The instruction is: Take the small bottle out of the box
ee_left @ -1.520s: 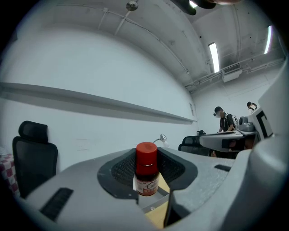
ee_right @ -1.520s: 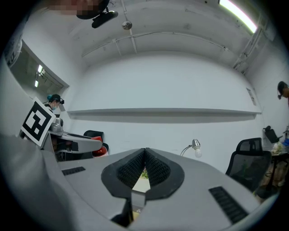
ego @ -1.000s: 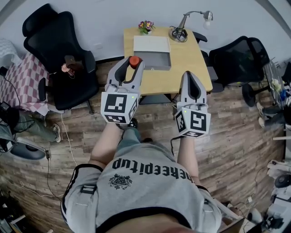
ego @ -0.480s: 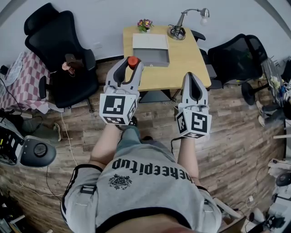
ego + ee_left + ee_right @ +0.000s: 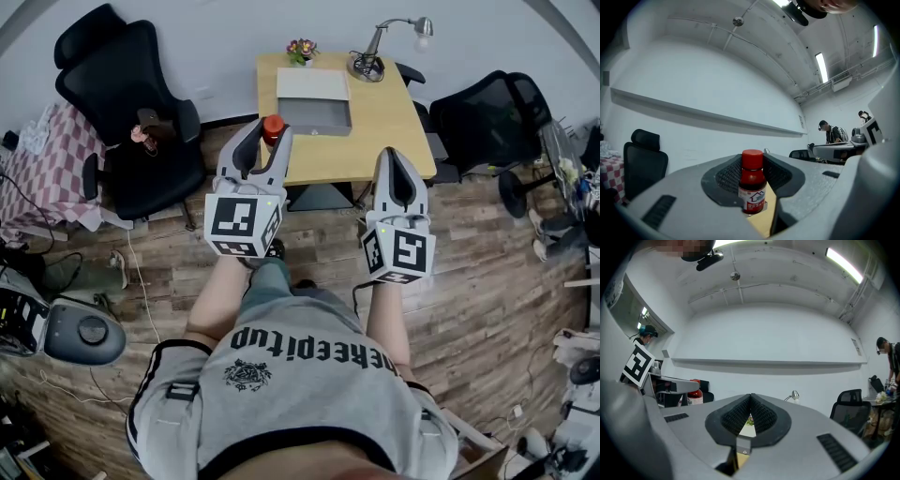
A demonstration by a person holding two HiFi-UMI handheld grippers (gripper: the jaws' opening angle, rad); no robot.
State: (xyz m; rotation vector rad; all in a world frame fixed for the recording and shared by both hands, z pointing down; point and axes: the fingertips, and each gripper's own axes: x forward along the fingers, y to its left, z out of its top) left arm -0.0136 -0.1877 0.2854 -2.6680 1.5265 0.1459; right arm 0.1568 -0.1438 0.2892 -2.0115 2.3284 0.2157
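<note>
Left gripper point(image 5: 266, 134) grasping small bottle point(image 5: 752, 185) upright, right gripper point(image 5: 750, 400) clenched empty, box point(image 5: 316, 116) on desk point(image 5: 386, 122)

I see bright, even light from ceiling strips point(image 5: 821, 67), which blow out white. Shadow under the desk point(image 5: 384, 131) is soft. Every view bows hard toward its edges, with black corners in both gripper views.

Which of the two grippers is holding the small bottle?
The left gripper, jaws clamped on the red-capped small bottle; the right gripper has its jaws together, empty.
</note>
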